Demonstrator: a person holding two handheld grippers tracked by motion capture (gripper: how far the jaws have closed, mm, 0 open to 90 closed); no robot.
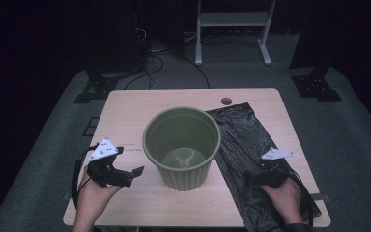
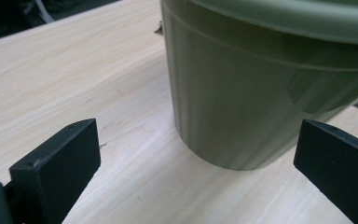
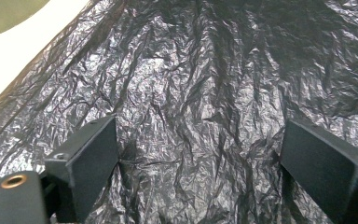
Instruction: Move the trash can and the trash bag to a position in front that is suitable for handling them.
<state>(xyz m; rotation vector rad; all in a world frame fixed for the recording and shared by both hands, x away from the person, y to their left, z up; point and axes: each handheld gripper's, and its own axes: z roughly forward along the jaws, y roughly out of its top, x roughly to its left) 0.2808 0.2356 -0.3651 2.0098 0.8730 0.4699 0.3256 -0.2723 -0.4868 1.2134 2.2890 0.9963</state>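
Right tongs (image 3: 200,158): wide open, holding nothing, hovering over black bin bag (image 3: 205,84) lying flat on worktop (image 1: 125,111), right of green bin (image 1: 181,147).
Left tongs (image 2: 191,168): wide open, empty, beside bin base.
Tip: pinch a single crinkled bag edge low; steady the bin.

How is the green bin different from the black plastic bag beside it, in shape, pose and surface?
The green bin stands upright and rigid, with a round open mouth; the black plastic bag lies flat and limp on the table. The bin's wall is smooth and matte; the bag is crinkled and glossy. The left gripper points at the bin's base, while the right gripper is over the bag. Both grippers are open, and both things rest on the same table.
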